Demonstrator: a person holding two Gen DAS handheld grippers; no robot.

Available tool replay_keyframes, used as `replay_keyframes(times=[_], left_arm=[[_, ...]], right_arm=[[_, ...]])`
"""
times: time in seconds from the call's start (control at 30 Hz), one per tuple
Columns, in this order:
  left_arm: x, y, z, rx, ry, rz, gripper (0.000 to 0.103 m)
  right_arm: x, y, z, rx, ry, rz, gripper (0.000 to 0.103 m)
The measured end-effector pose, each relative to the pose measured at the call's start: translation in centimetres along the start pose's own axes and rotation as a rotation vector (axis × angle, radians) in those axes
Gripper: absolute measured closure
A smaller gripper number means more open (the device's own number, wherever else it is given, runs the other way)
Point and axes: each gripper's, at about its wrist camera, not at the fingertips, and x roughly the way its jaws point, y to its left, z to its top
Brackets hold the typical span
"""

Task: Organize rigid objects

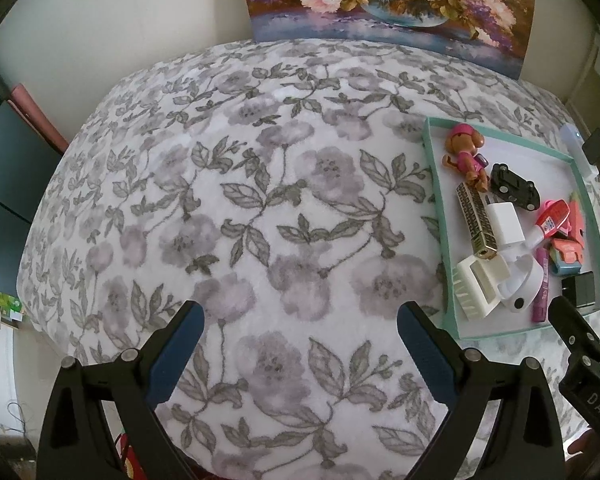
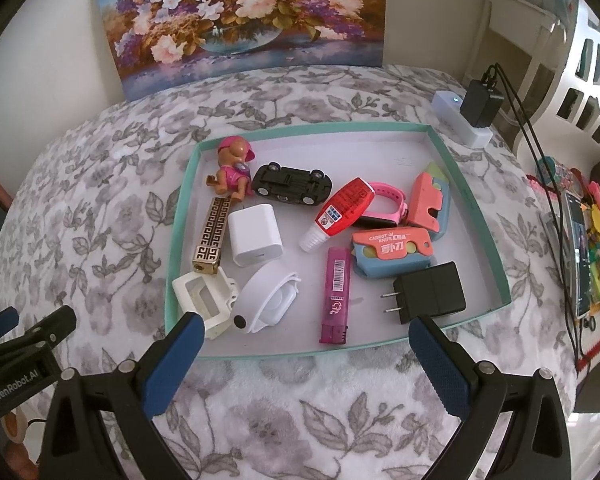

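My right gripper (image 2: 304,344) hangs wide open and empty at the near rim of the shallow teal cardboard tray (image 2: 480,216), where the small rigid items lie crowded; my left gripper (image 1: 300,332), likewise spread and empty, hovers over the floral fleece blanket (image 1: 220,184). Reaching for the magenta plastic lighter (image 2: 336,296), I risk nudging the black plug adapter (image 2: 432,292) just beside it.

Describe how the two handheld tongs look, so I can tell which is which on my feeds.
Both look alike: the left tongs and right tongs have matte black plastic arms with silver pivot rivets and ribbed blue pads on the fingers. White lettering marks the bodies: "GenRobot.AI" on the left, "DAS" on the right.
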Motion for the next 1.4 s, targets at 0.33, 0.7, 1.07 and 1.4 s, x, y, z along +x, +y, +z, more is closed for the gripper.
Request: replay_keyframes(times=[0.33, 0.7, 1.07, 1.4], left_arm=[[0.16, 0.01, 0.1, -0.004, 0.007, 0.009, 0.006], [0.34, 0.13, 0.16, -0.006, 0.012, 0.018, 0.006], [0.39, 0.14, 0.15, -0.003, 0.011, 0.019, 0.006], [0.29, 0.28, 0.18, -0.006, 0.004, 0.022, 0.006]], right_arm=[[0.15, 0.09, 0.02, -0.005, 0.003, -0.001, 0.0], [0.33, 0.17, 0.06, -0.016, 0.01, -0.004, 0.0], [0.38, 0.24, 0.1, -0.017, 0.011, -0.005, 0.0], [0.44, 0.31, 0.11, -0.017, 0.012, -0.006, 0.0]])
